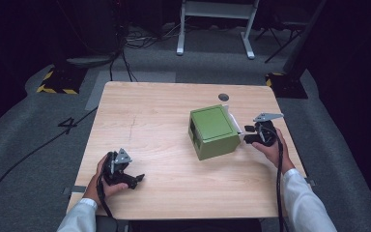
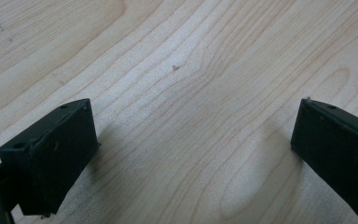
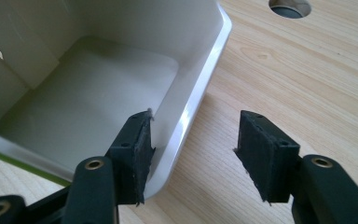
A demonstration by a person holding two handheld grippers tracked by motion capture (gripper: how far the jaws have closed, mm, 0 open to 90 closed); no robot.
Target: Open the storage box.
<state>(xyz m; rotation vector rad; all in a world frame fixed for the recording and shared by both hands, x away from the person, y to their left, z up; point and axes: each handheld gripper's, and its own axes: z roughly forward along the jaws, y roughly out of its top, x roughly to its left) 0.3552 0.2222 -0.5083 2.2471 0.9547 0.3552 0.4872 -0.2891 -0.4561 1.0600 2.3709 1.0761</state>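
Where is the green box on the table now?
In the high view, the green box lies right of the table's centre, just left of the right gripper.

My left tool (image 2: 193, 154) looks down along its two black jaws at the desk (image 2: 191, 70). The jaws stand wide apart, one rising at the lower left of the view and the other at the right edge, and between them lies bare wood. Each jaw throws a soft shadow onto the surface just beside it. The desk is pale wood with curved grain lines that sweep across it. A tiny dark speck (image 2: 175, 67) sits on the wood above the gap, well apart from both jaws.
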